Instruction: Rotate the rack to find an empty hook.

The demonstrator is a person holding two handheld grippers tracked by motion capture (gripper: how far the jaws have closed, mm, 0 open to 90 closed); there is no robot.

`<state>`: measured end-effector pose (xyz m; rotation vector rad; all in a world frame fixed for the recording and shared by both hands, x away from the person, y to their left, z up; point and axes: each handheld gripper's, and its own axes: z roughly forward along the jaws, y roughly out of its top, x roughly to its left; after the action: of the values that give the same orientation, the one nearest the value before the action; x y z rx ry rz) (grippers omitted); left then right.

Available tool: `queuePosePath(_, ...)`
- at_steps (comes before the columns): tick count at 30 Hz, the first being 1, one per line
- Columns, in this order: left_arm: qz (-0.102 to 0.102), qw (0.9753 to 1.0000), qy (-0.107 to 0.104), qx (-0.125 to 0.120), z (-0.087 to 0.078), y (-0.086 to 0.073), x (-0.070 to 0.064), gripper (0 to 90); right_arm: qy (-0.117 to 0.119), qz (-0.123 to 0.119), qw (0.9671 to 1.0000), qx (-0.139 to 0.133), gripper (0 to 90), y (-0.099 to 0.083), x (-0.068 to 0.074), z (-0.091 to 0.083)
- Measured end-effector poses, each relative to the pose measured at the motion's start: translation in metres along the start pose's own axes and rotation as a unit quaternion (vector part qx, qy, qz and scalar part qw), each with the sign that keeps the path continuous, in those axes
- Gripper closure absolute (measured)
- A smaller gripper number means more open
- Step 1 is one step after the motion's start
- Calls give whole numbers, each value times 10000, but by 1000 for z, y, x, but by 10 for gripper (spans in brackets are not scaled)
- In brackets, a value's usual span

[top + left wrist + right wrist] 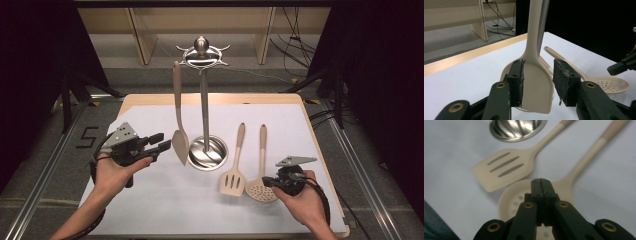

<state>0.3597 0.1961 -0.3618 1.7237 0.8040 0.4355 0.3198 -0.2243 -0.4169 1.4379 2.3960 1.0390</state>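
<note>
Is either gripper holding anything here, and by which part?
Nothing. The open left gripper frames the hanging spatula blade; the right gripper is shut, empty.

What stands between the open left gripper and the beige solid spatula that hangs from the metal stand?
Nothing visible: the left gripper is open, with the hanging beige solid spatula already between its jaws.

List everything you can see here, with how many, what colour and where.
Utensil stand: one, silver, table centre, round base.
Solid spatula: one, beige, hanging from the stand's left hook.
Slotted spatula: one, beige, flat, right of the stand base.
Skimmer spoon: one, beige, flat, beside the slotted spatula.
Table cover: one, white, over the wooden table.
Left gripper: one, black, open, beside the solid spatula blade.
Right gripper: one, black, shut, over the skimmer bowl.
</note>
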Motion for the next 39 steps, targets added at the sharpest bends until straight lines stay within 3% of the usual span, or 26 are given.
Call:
queuePosePath(3,-59,10000,49,49,-1,-3,0,572,102,-12,9998,166,900,1,7,1)
queuePosePath(5,-82,9999,69,76,-2,-4,1,560,226,-162,9992,284,900,3,14,5)
queuePosePath(6,-111,9999,67,89,-3,-7,1,554,247,-399,9982,364,900,4,18,8)
queuePosePath(9,-134,9998,73,126,-3,-9,1,553,291,-456,9976,420,900,4,24,11)
queuePosePath(11,-152,9997,42,160,-4,-10,0,552,383,-376,9970,551,900,3,33,14)
queuePosePath(12,-155,9997,9,187,-4,-11,-3,552,395,-464,9958,681,900,3,36,20)
queuePosePath(17,-101,9997,-87,216,-3,-12,-6,548,426,-324,9956,767,900,4,33,26)
queuePosePath(19,-83,9997,-71,239,-2,-12,-7,547,363,-380,9944,914,900,6,35,25)
queuePosePath(23,-99,9995,-73,293,-1,-13,-9,545,339,-235,9950,912,900,8,36,22)
queuePosePath(27,-156,9994,-60,297,-1,-14,-8,545,387,-306,9931,1065,900,3,37,24)
queuePosePath(31,-81,9995,-61,287,-1,-14,-7,545,417,-318,9907,1257,900,-4,42,31)
queuePosePath(39,-89,9994,-109,331,1,-17,-10,545,259,-302,9921,1191,900,-1,45,37)
